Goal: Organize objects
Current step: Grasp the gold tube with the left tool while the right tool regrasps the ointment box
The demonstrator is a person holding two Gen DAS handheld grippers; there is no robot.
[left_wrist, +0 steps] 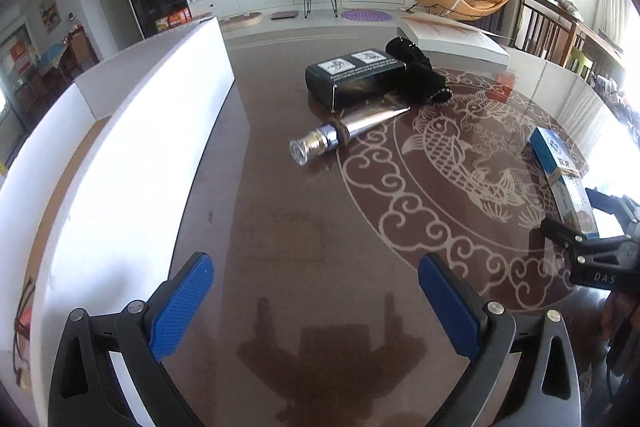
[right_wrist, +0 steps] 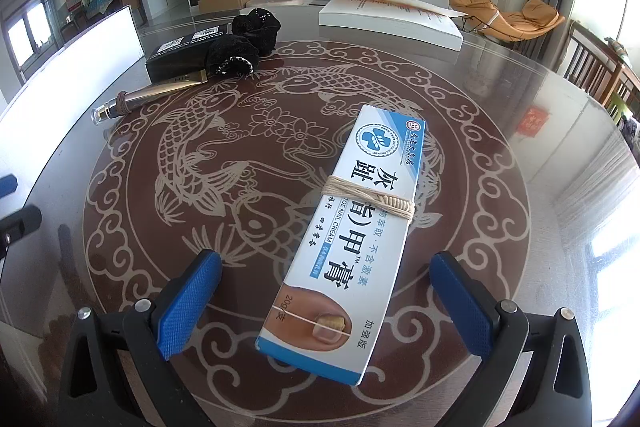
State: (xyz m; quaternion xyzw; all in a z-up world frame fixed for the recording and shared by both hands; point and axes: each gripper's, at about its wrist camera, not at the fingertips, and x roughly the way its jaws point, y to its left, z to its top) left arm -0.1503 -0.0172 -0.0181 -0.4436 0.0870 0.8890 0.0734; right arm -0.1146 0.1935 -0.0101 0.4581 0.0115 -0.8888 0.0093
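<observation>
Two grippers hang over the desk (right_wrist: 520,155), and neither has anything in hand. The right gripper (right_wrist: 326,303) has its jaws spread wide, and the near end of the nail cream box (right_wrist: 352,239) lies flat on the desk between them, closer to the right-hand pad than the left, touching neither as far as I can tell. A loop of pale string (right_wrist: 368,197) binds the box just beyond the jaws. I judge the step in hand to be the pick of this box: the jaws already straddle it, so the next move calls for lowering a little, centring on the box's slant, and closing across its narrow width.

Over on the left, the left gripper (left_wrist: 316,303) also stands with jaws spread, over bare desk, nothing between them. Just outside its left jaw runs a white box wall (left_wrist: 160,147), likely the place where things are to go. Farther ahead of those jaws lie a metallic tube (left_wrist: 352,129), then a black carton (left_wrist: 356,75) with a black scrunchie (left_wrist: 416,67) against it, all still to be sorted. Beyond them rests a flat white lid (left_wrist: 456,41).
</observation>
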